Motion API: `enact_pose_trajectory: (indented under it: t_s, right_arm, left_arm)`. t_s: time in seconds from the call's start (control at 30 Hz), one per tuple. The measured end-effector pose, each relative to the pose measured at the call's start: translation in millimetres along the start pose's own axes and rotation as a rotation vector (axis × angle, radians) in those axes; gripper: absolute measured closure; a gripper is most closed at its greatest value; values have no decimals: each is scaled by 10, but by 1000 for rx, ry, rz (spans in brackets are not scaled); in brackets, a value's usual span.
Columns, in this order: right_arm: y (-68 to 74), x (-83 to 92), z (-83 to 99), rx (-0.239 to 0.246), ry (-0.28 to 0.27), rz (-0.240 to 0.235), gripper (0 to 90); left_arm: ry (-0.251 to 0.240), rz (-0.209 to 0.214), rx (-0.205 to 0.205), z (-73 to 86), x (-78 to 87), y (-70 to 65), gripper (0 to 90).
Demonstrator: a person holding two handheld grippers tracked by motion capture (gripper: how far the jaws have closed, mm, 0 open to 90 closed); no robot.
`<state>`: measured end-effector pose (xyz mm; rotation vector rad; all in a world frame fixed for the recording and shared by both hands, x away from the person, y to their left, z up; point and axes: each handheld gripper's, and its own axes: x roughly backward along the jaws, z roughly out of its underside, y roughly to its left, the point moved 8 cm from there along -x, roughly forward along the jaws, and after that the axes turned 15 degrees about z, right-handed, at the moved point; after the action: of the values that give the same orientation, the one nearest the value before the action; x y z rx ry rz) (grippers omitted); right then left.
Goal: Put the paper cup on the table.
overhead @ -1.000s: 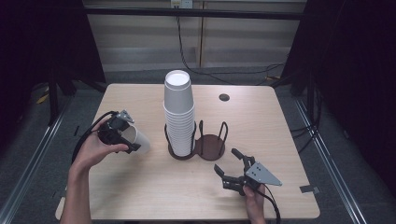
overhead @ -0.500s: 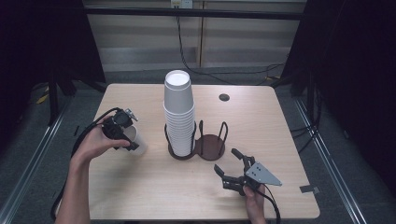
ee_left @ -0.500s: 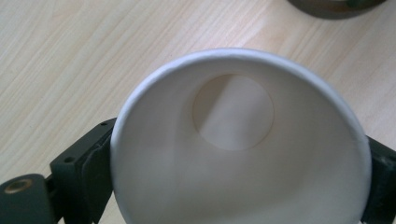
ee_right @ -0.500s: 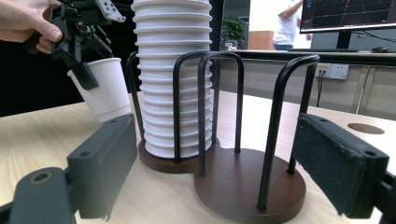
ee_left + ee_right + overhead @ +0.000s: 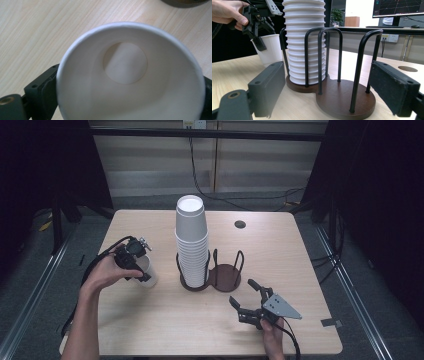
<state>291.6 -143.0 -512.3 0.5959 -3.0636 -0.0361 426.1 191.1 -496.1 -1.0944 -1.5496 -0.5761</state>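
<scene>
A single white paper cup (image 5: pixel 150 274) stands upright on the table left of the holder. My left gripper (image 5: pixel 142 270) reaches down over it, and the cup (image 5: pixel 125 62) sits between the jaws, its round rim unsqueezed. The jaws have just been opening, with one finger (image 5: pixel 42 90) beside the cup wall. A tall stack of white cups (image 5: pixel 191 245) fills the left ring of the dark wire cup holder (image 5: pixel 225 275), whose right ring holds nothing. My right gripper (image 5: pixel 241 291) rests low near the front edge, open with nothing between its jaws, facing the holder (image 5: pixel 344 100) and stack (image 5: pixel 304 37).
A round dark hole (image 5: pixel 240 224) marks the table's back right. A scrap of black tape (image 5: pixel 330 322) lies at the front right corner. Bare wood spreads in front of the holder and along the left edge.
The left hand has brought the tilted cup upright and down onto the table, shifting slightly. The right gripper has stayed where it was.
</scene>
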Motion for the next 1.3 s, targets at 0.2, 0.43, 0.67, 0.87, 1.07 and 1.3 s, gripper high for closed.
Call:
enact_pose_trajectory:
  t_s: [0.2,0.43,0.67,0.87,1.07,1.3]
  right_arm:
    - [0,0,0,0,0,0,133]
    - [0,0,0,0,0,0,133]
    - [-2,0,-1,1,-2,2,132]
    - [-1,0,0,0,-1,2,132]
    - [0,0,0,-1,0,0,132]
    - [-2,0,-1,1,-3,2,132]
  left_arm:
    - [-7,-11,4,25,-73,39,65]
    - [-40,-9,8,65,-110,50,70]
    - [-56,13,-5,158,-170,63,78]
    - [-123,21,2,248,-136,59,119]
    - [-158,25,5,349,-140,38,153]
    - [-181,48,33,509,-195,66,158]
